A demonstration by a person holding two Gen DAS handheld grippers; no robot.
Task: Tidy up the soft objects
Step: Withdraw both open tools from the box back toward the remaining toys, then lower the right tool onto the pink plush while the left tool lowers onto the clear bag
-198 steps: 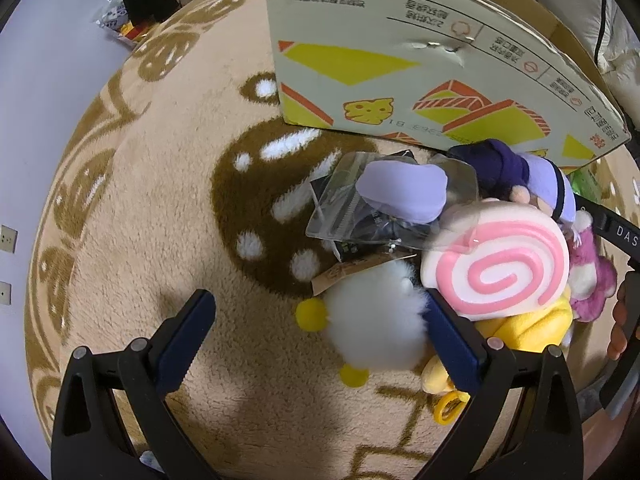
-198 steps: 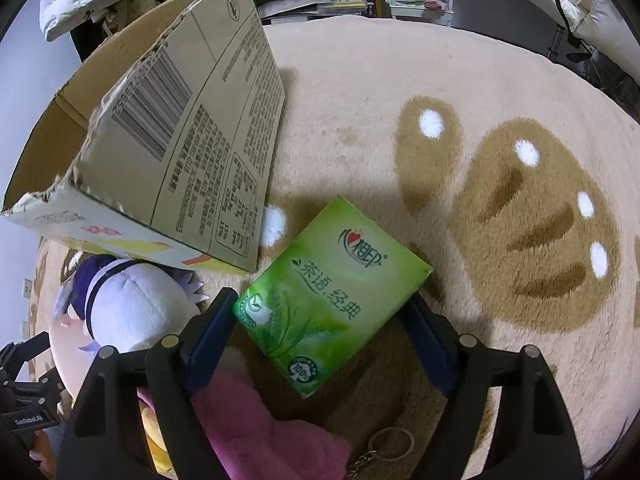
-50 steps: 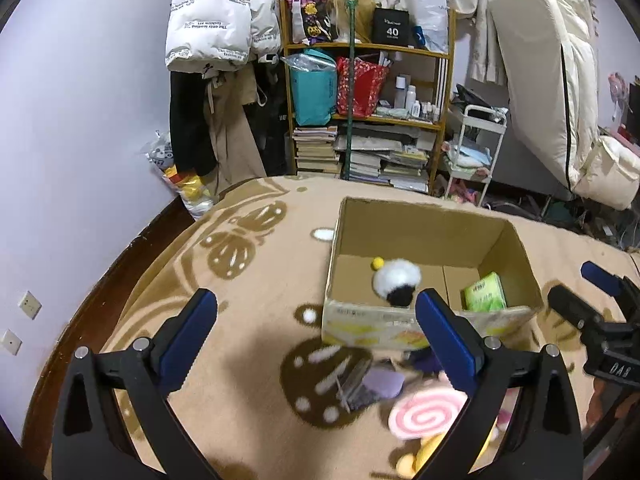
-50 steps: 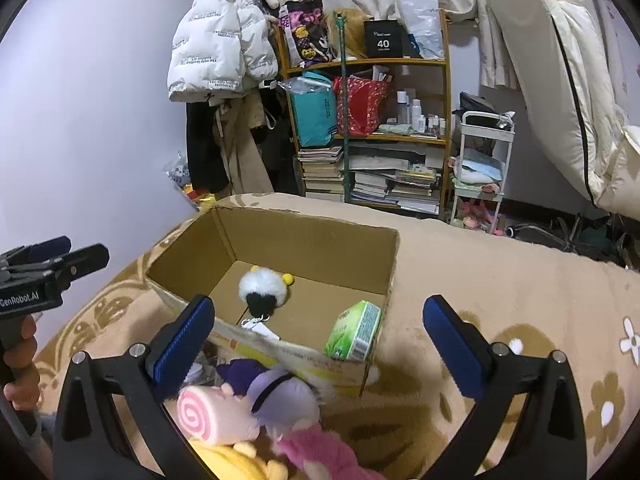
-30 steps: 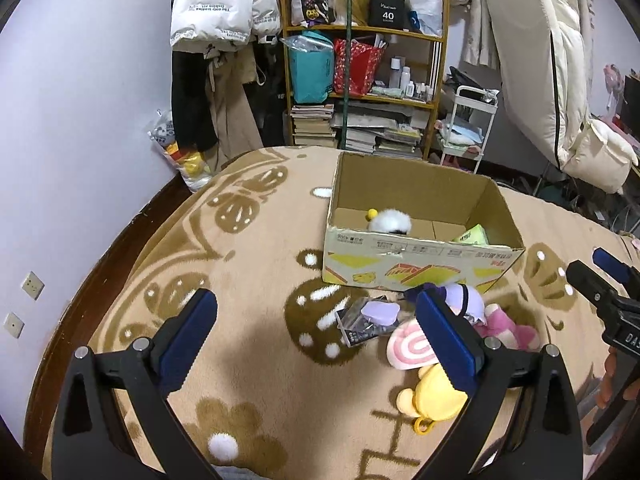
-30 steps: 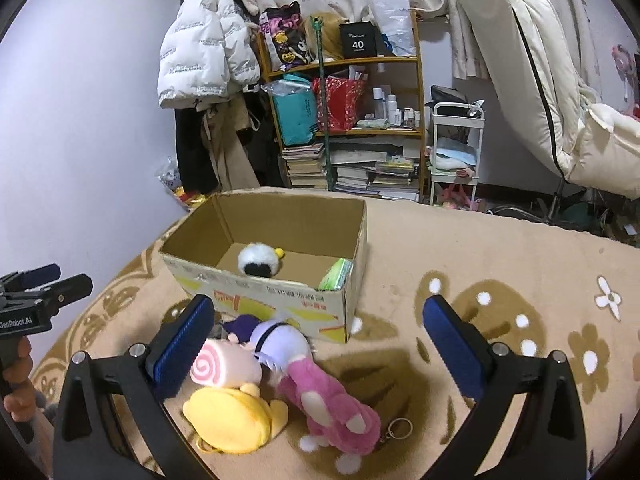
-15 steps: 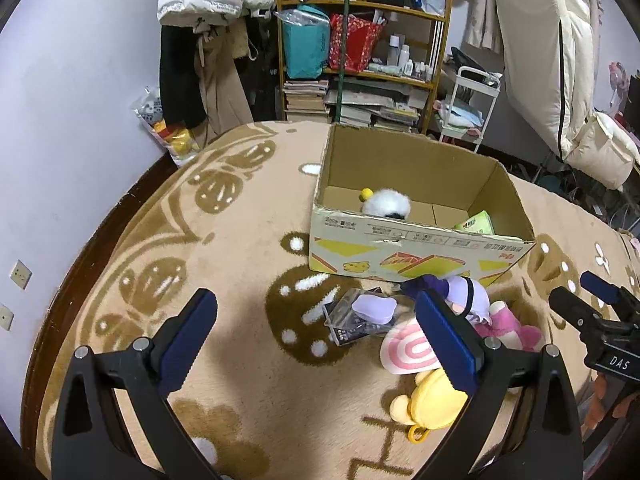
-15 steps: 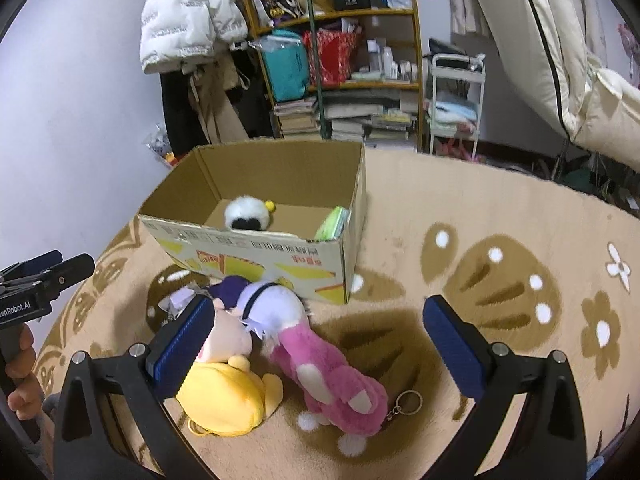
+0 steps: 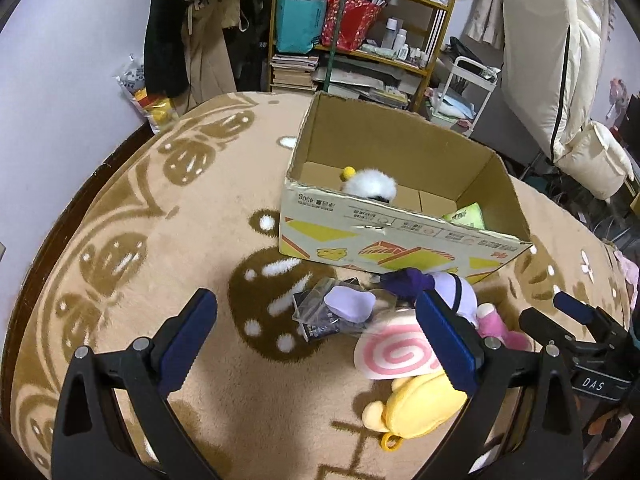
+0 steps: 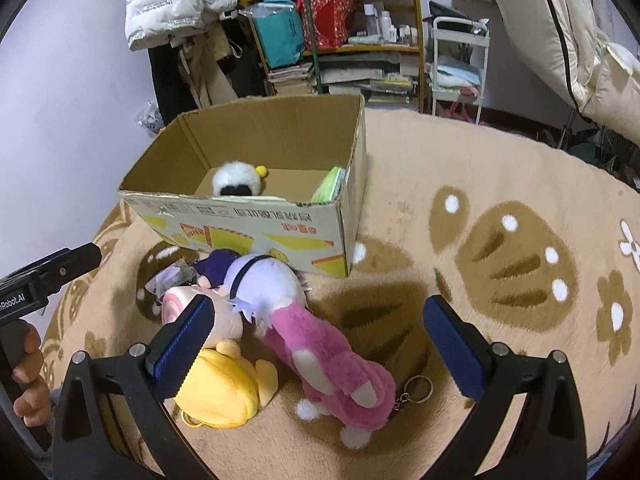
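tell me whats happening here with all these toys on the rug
A person with a handheld gripper in each hand is sorting soft things into a cardboard box. A white fluffy plush and a green tissue pack already lie inside. Both the left gripper and right gripper are open and empty, above the pile in front of the box: a pink plush, a yellow plush, a purple-haired doll and a pink swirl cushion.

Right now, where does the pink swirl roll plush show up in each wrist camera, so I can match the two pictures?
Left wrist view: the pink swirl roll plush lies lower right of centre, partly behind the left gripper's right finger, above the yellow plush.
Right wrist view: only its edge shows at lower left, behind the right gripper's left finger.
Shared landmark: the cardboard box just behind the toy pile.
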